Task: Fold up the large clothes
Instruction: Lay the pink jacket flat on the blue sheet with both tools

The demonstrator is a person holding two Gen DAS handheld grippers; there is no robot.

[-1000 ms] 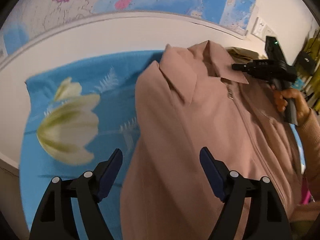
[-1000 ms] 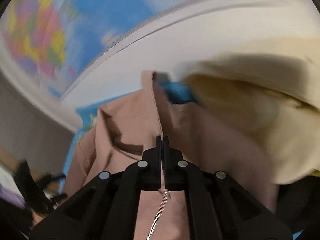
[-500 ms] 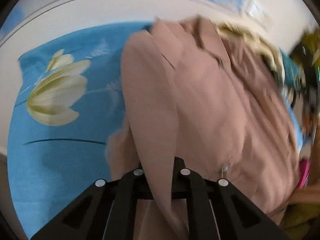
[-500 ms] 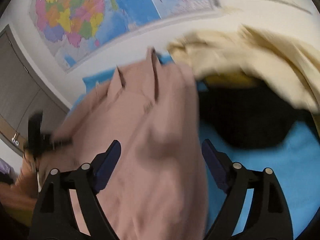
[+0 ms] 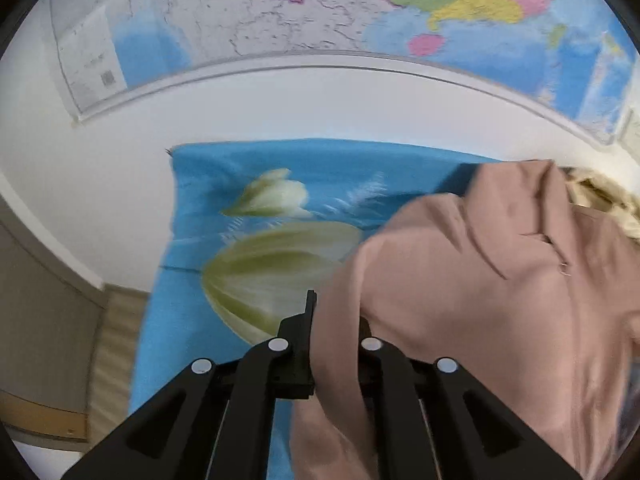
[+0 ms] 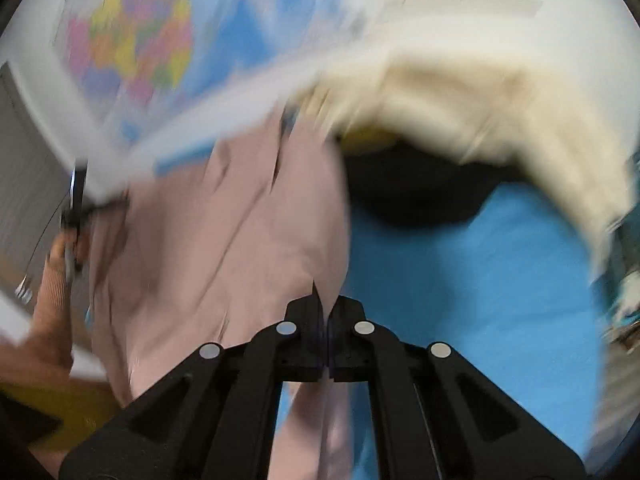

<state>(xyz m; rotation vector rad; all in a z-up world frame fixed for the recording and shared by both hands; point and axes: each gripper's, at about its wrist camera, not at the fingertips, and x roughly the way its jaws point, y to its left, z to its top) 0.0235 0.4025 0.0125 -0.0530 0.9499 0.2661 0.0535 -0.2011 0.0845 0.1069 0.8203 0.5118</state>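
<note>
Jacket (image 5: 500, 300) lies on cloth (image 5: 200, 320), heap (image 6: 460, 92) behind.

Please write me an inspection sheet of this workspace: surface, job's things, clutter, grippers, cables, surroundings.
Surface: blue flowered sheet, partly covered.
Job's things: pink zip jacket, lifted and bunched, collar up.
Clutter: cream garment and dark garment piled beyond the jacket.
Grippers: left hand-held gripper has jacket fabric between its jaws, which are opening; right hand-held gripper shut on a jacket edge.
Cables: nothing seen.
Surroundings: wall map on a white wall; right view is blurred.
</note>
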